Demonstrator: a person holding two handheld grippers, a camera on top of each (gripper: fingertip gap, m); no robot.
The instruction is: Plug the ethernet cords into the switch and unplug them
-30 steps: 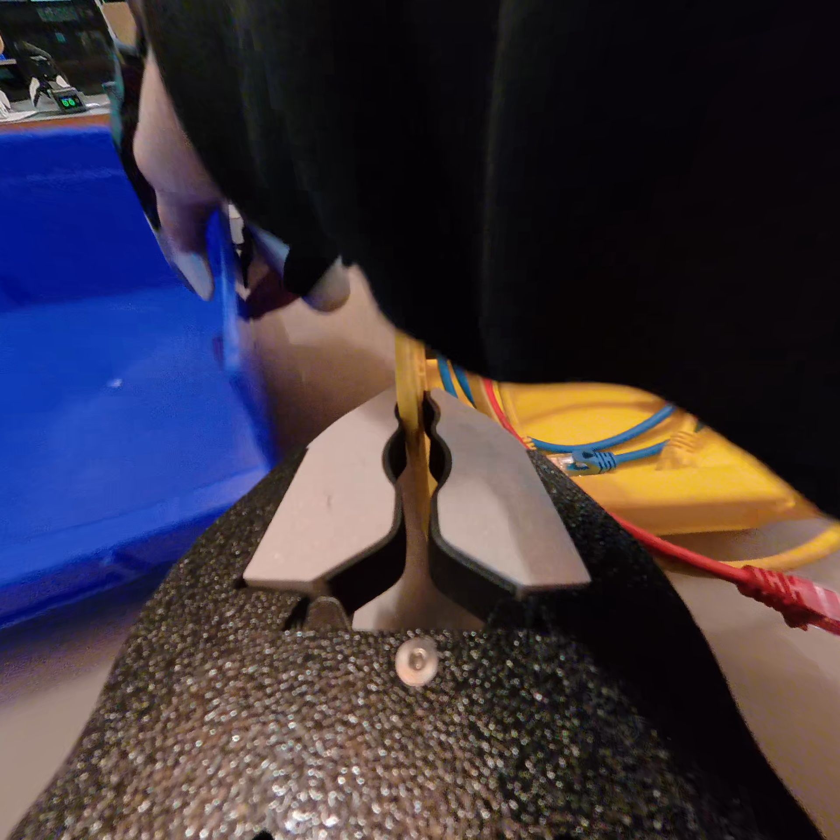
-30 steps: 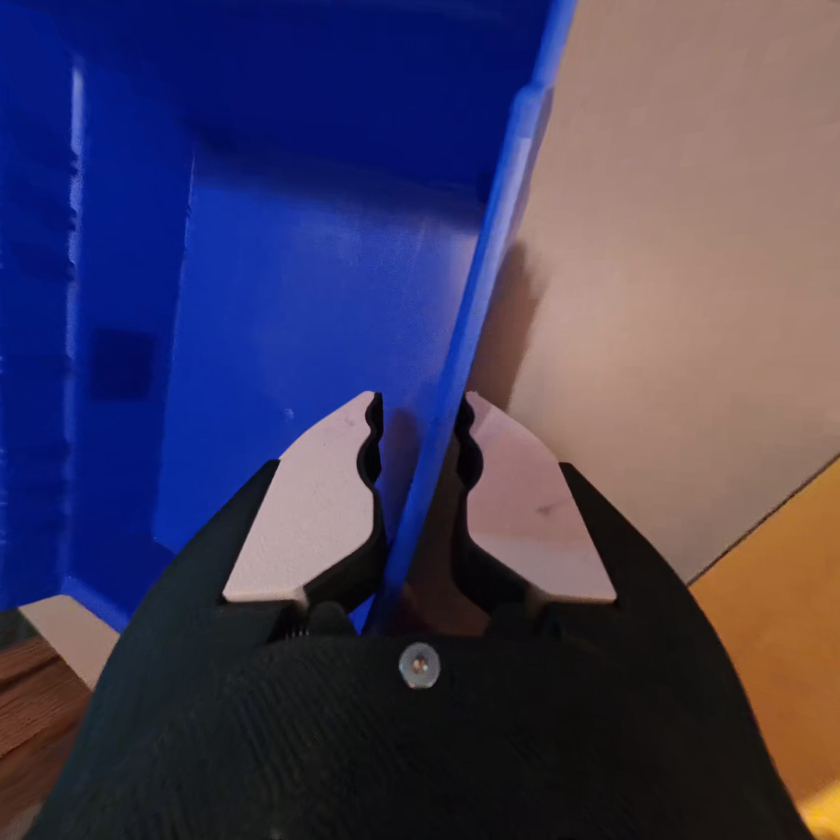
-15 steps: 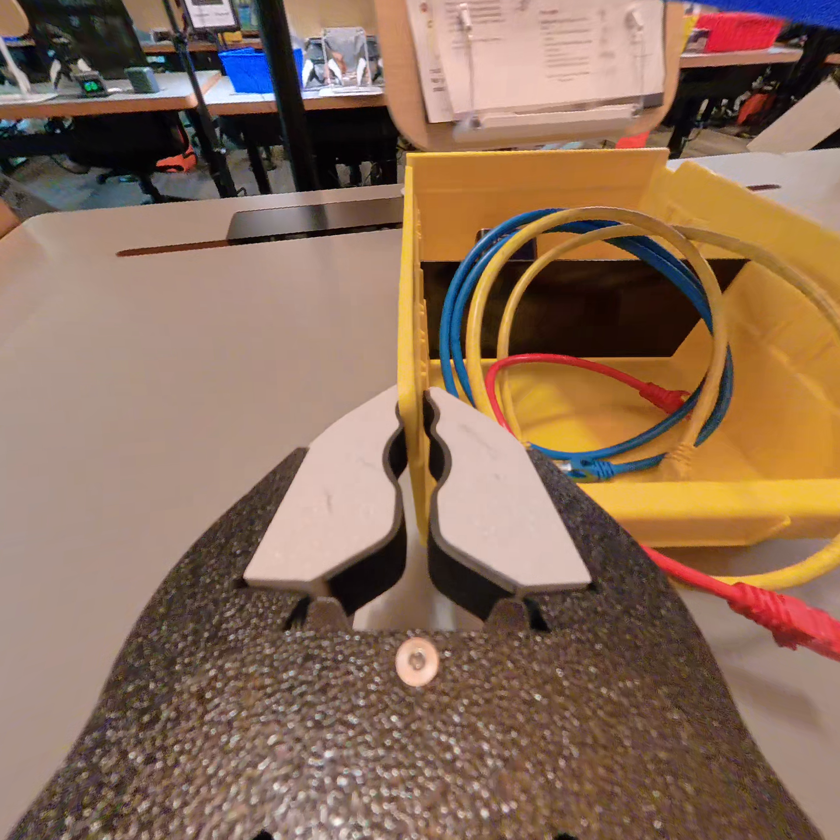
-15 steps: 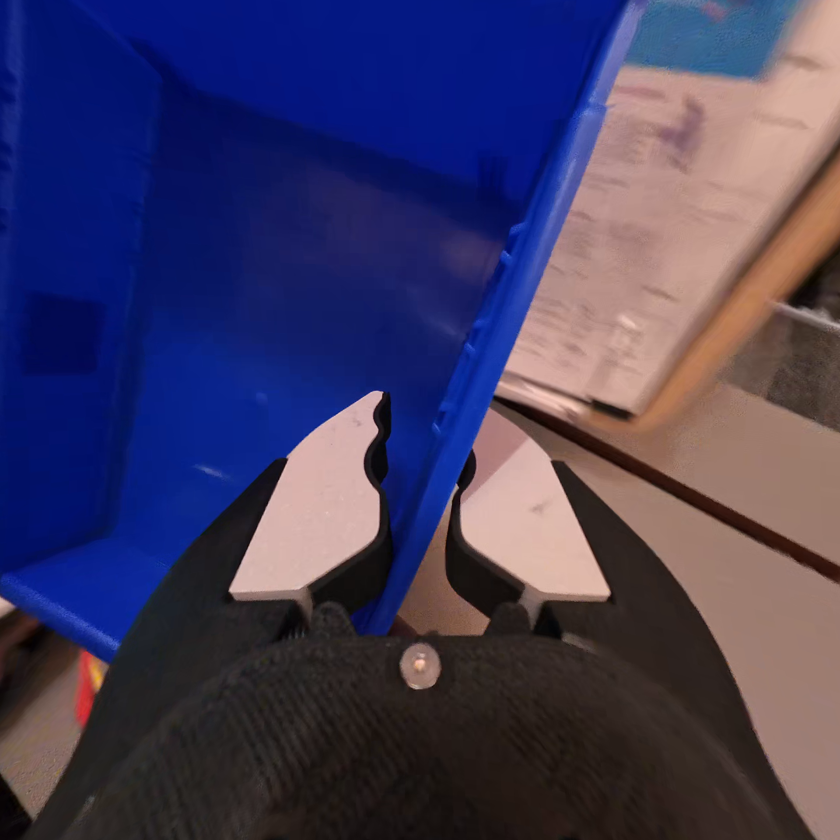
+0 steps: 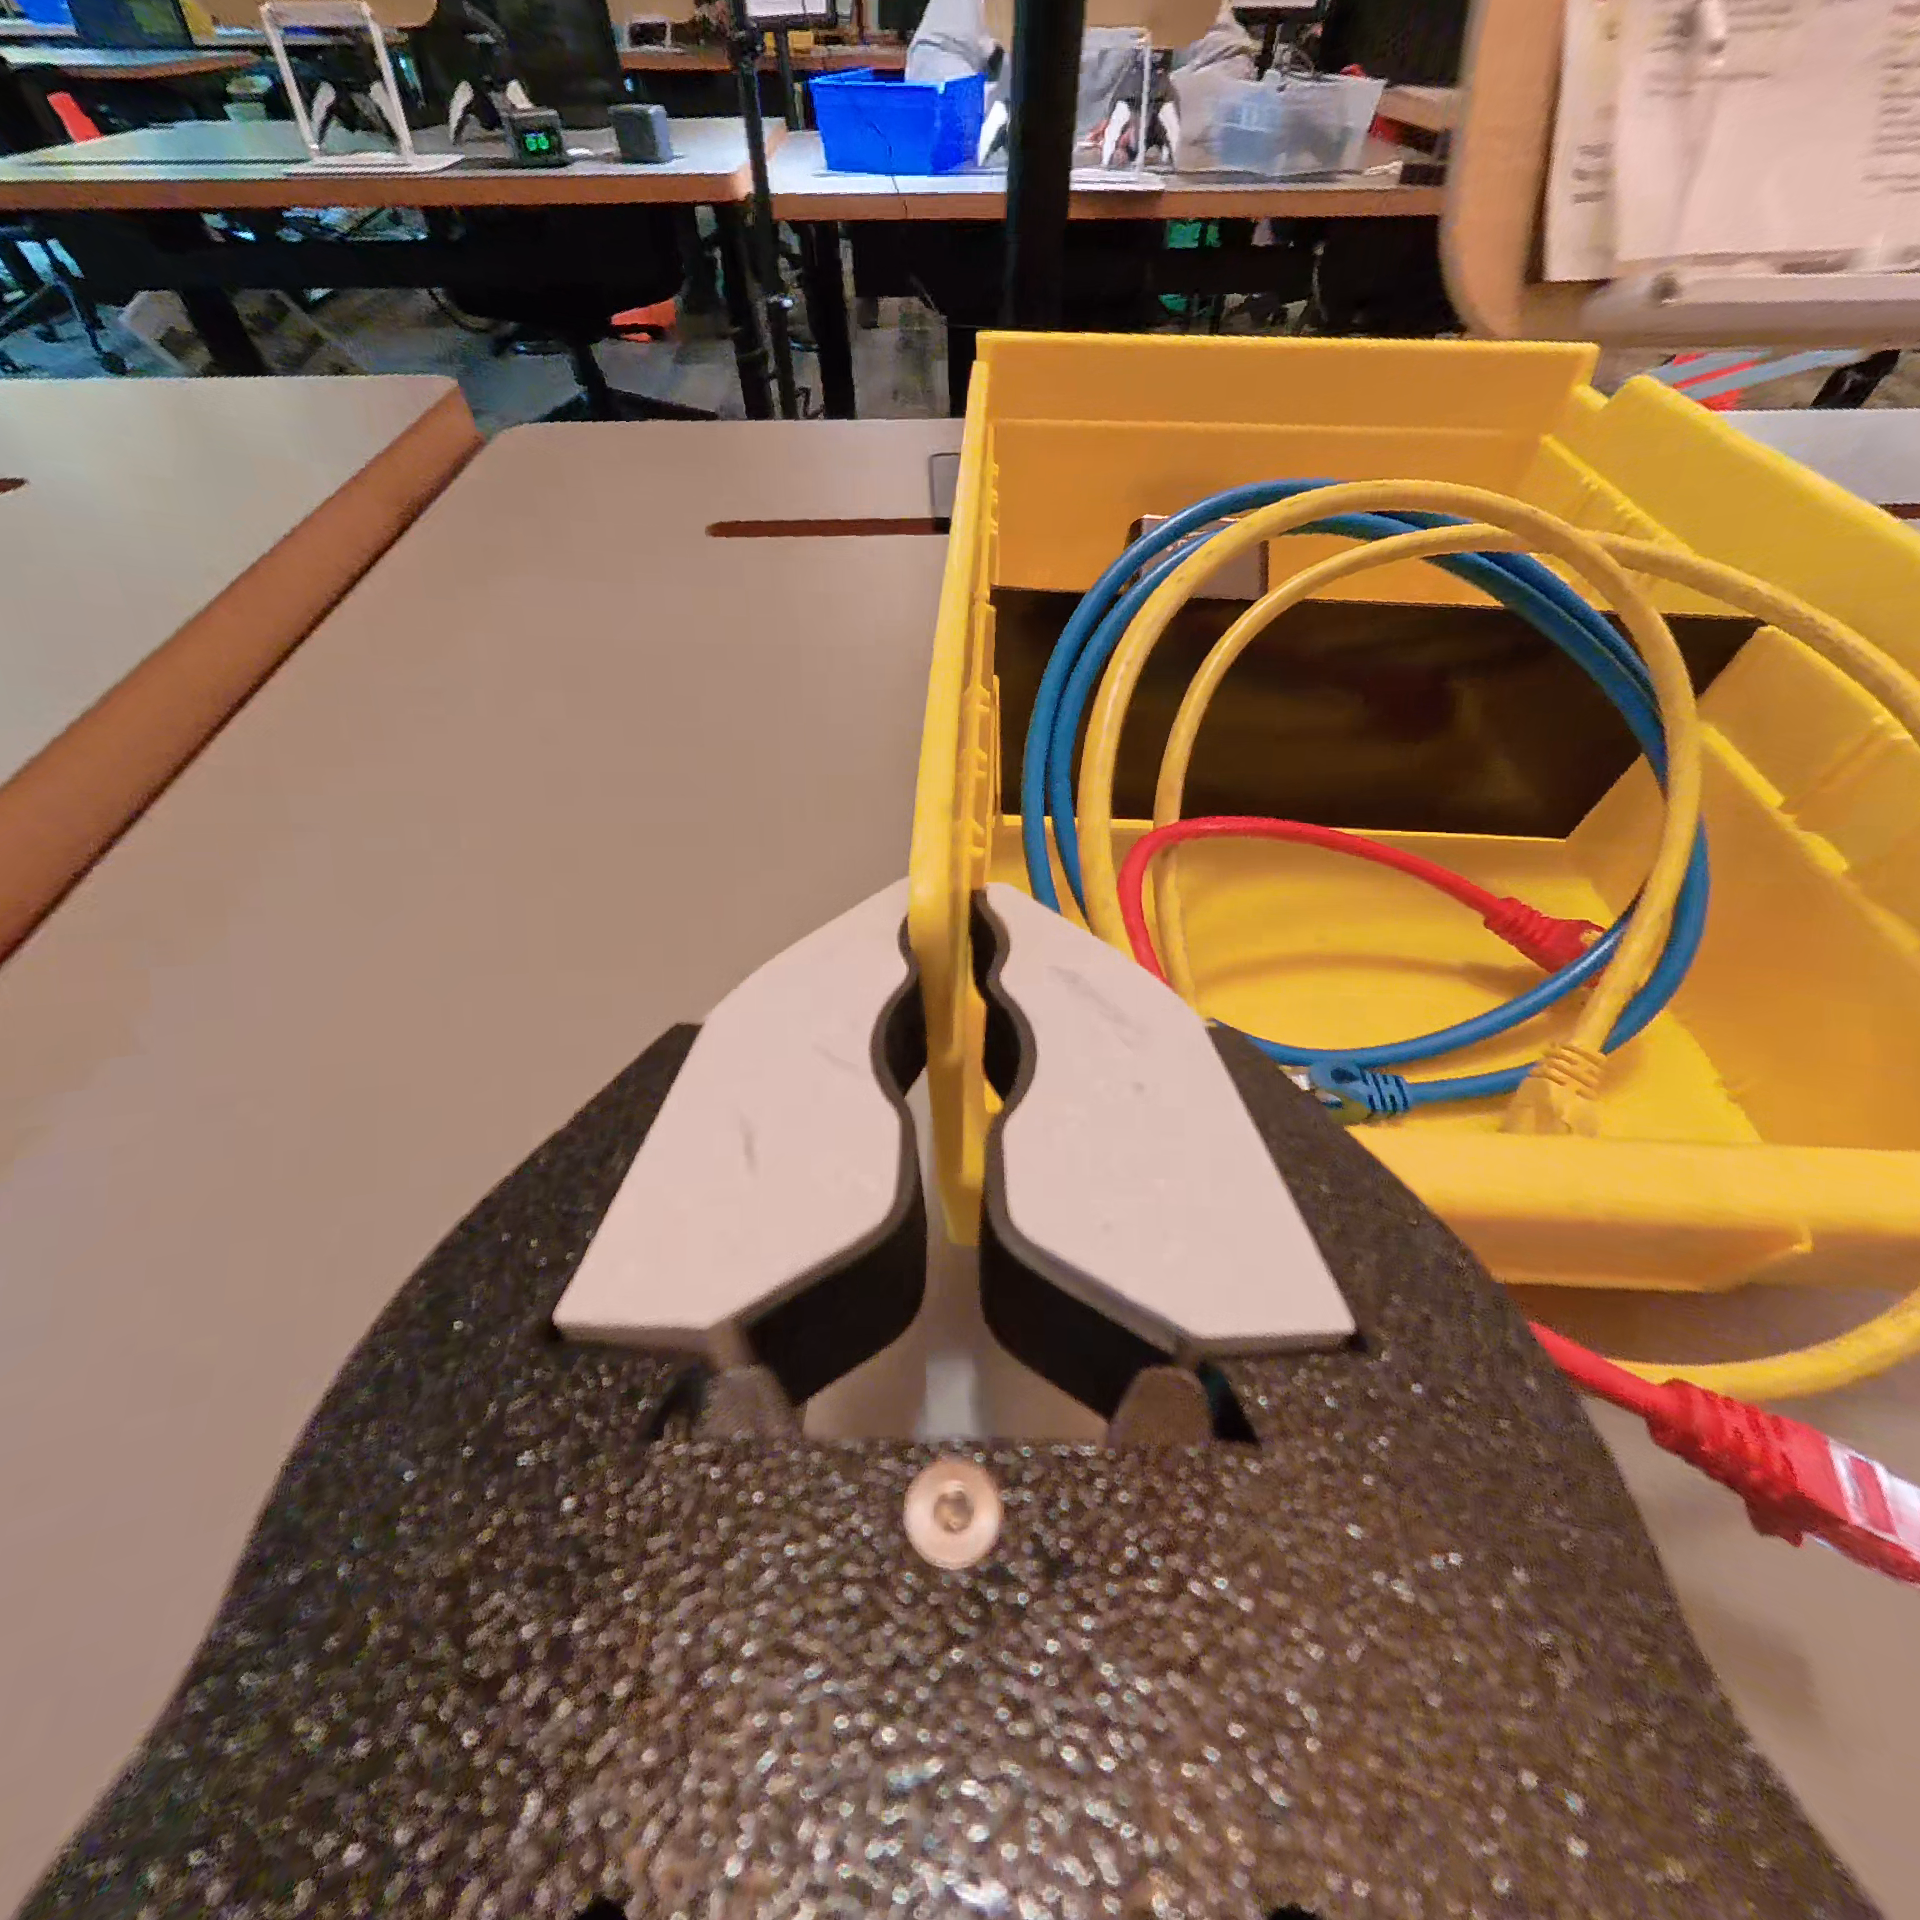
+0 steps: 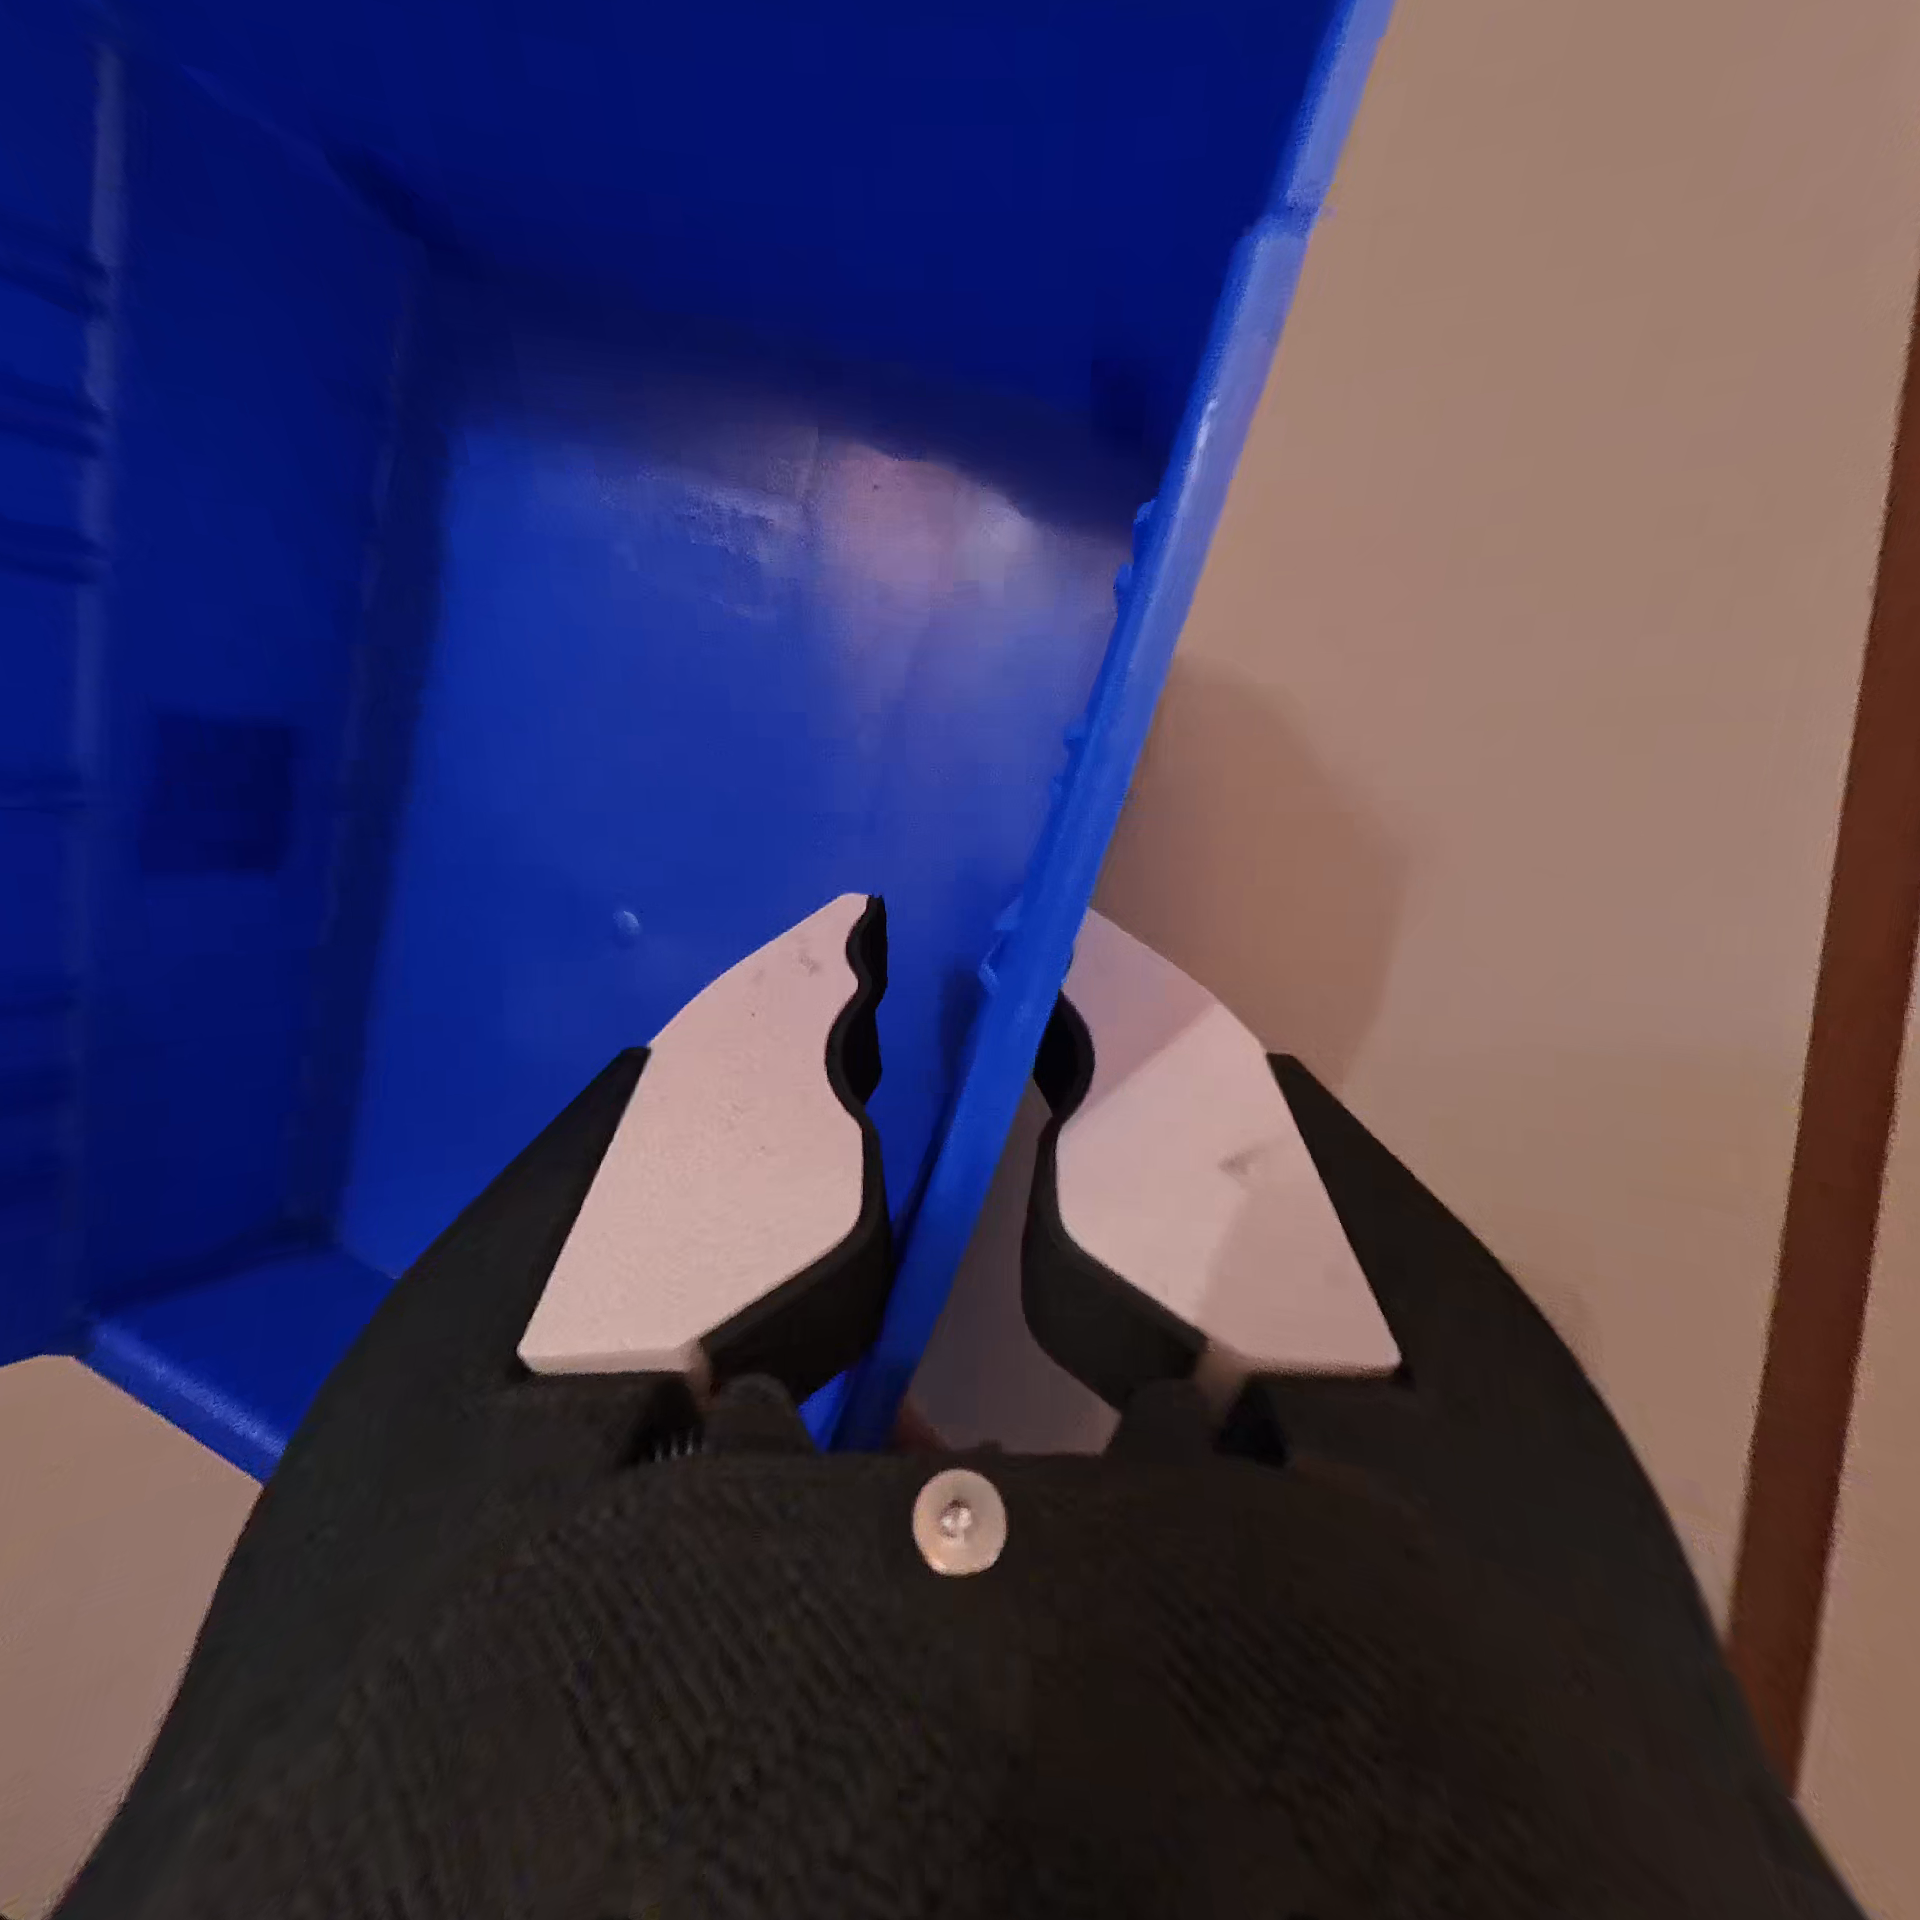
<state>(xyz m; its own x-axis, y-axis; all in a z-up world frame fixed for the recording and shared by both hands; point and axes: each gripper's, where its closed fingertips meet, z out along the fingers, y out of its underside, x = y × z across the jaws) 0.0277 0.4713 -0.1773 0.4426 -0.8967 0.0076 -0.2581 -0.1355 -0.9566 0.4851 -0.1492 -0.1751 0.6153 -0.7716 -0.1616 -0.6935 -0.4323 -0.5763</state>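
In the left wrist view the left gripper sits at lower centre with its jaws closed on the left wall of a yellow bin, which stands on the pale desk at the right of the frame. Inside the bin lie the coiled cords: a blue cord, a yellow cord looped with it, and a red cord lower down. A second red plug (partly blurred) lies on the desk at lower right, just outside the bin. The switch cannot be made out in either view.

In the right wrist view the right gripper straddles the right wall of a blue bin that fills the upper left; its jaws are narrowly parted, the wall between them, and whether they press it tight cannot be told.
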